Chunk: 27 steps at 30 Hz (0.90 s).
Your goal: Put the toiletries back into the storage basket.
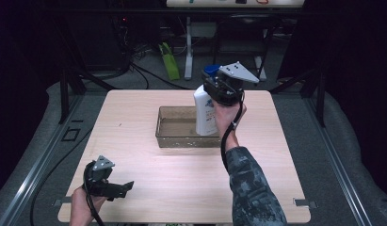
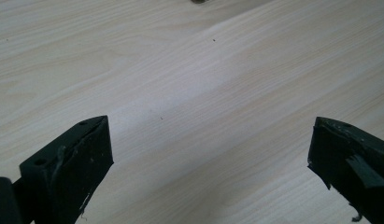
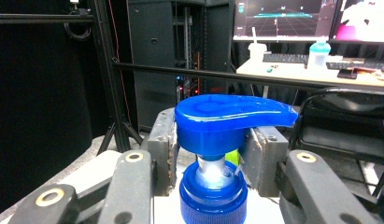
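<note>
Pale wood grain covered the table (image 1: 149, 188), which stood on a grey floor in a dark room with black frame posts around it, a green object (image 1: 169, 61) leaning by a white desk leg behind. From the left in the high view, the left gripper (image 1: 116, 187) rested low at the table's near-left corner in the person's left hand (image 1: 83, 207), well apart from everything else. At the middle sat a clear brown-tinted tray (image 1: 181, 140), and the white pump bottle (image 1: 206, 113) stood upright in its right part, whether resting on the tray floor or lifted I could not tell. The right gripper (image 1: 218, 89) was clenched on the bottle near its top, carried by the right hand (image 1: 229, 115) in a patterned sleeve (image 1: 250, 188). The left gripper view added what the high view could not: 2 black jaws spread wide with bare wood between them, so that tool was released. The right gripper view showed the blue pump head (image 3: 229, 119) up close, its spout pointing right, the neck and collar (image 3: 213, 191) squeezed between the 2 grey pads (image 3: 164, 140), and beyond it 2 lit monitors (image 3: 283, 18), a keyboard and a capped bottle (image 3: 319, 52) on a desk.
</note>
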Motion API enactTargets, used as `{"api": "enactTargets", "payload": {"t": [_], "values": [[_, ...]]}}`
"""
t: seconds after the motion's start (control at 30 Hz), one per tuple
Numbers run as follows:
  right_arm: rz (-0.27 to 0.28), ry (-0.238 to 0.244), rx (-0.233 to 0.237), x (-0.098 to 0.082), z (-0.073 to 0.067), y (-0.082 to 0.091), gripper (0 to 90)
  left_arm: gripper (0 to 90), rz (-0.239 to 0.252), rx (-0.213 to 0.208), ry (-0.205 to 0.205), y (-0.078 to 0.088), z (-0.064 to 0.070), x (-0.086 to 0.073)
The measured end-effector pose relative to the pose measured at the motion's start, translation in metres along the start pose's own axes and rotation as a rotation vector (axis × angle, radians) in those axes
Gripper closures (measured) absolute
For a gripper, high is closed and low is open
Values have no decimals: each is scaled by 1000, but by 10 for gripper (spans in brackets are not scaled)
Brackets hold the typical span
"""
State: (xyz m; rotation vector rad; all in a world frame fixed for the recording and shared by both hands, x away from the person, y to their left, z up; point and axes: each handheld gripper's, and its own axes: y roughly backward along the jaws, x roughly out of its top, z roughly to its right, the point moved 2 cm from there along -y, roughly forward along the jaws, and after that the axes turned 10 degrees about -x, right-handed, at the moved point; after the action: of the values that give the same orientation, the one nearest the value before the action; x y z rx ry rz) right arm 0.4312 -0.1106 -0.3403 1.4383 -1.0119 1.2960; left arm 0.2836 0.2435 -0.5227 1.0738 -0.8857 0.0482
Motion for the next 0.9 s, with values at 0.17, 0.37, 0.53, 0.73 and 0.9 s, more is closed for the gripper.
{"api": "enactTargets", "payload": {"t": [0.17, 0.37, 0.53, 0.73, 0.9], "values": [[-6, -5, -5, -4, 0, -3, 588, 0, 3, 0, 1, 1, 0, -1], [-9, -11, -11, -6, 1, -5, 588, 0, 2, -3, -5, 1, 0, 0], [-16, -15, -11, -10, 1, -7, 588, 0, 2, -3, -8, 2, 0, 0], [-28, -17, -12, -17, 1, -10, 587, 0, -4, -5, -16, 1, 0, 0], [-42, -26, -15, -23, 2, -11, 587, 0, -1, -3, -14, 1, 1, 0]]}}
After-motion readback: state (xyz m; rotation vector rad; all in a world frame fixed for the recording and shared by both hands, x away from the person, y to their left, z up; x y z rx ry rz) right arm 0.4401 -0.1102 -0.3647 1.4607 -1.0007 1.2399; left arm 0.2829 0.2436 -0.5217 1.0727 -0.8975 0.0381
